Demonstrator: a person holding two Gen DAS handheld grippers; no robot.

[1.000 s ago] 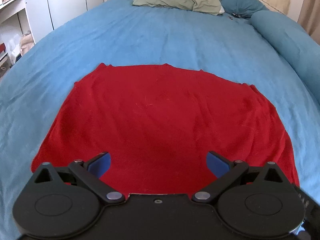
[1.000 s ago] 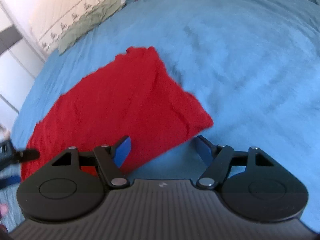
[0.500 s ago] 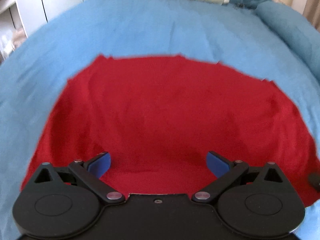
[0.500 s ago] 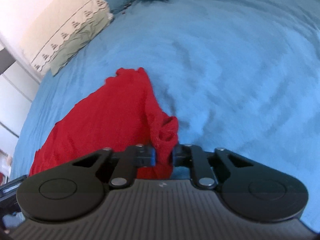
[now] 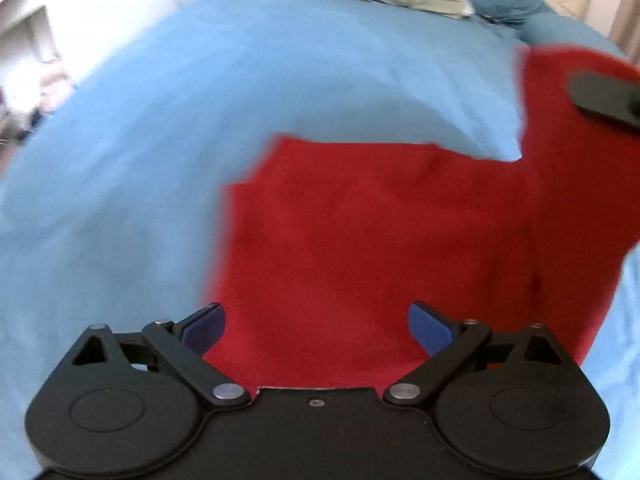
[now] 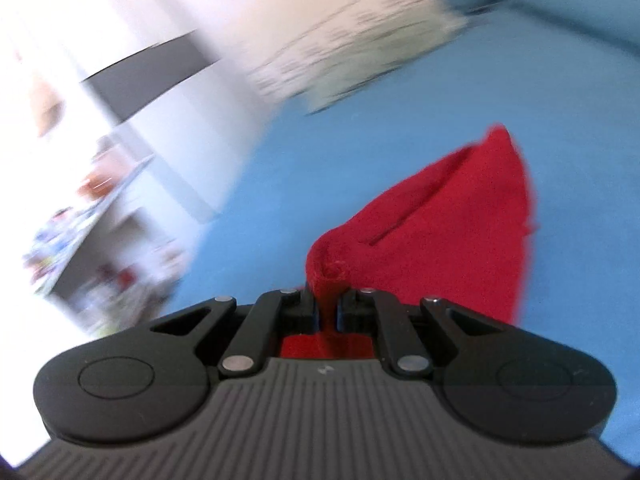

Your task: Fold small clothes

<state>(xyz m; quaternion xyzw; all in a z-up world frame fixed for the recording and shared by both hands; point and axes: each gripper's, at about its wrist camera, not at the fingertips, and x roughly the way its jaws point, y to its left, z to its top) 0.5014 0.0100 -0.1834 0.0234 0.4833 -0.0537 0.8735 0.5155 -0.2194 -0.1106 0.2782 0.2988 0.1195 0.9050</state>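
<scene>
On the blue bed (image 5: 200,120), the right gripper (image 6: 328,312) pinches the red cloth (image 5: 380,240) and should carry its corner across evenly, while the left gripper (image 5: 316,320), fingers spread, hovers over the near edge.

Red garment's (image 6: 448,232) corner now lifted, pinched in right gripper (image 6: 328,308).

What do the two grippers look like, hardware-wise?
Left gripper: black body, round side discs, linkage bars with silver pivot pins, blue finger pads. Right gripper: same black linkages and silver pins, plus a grey ribbed top with a small logo. No cables or sleeves visible.
</scene>
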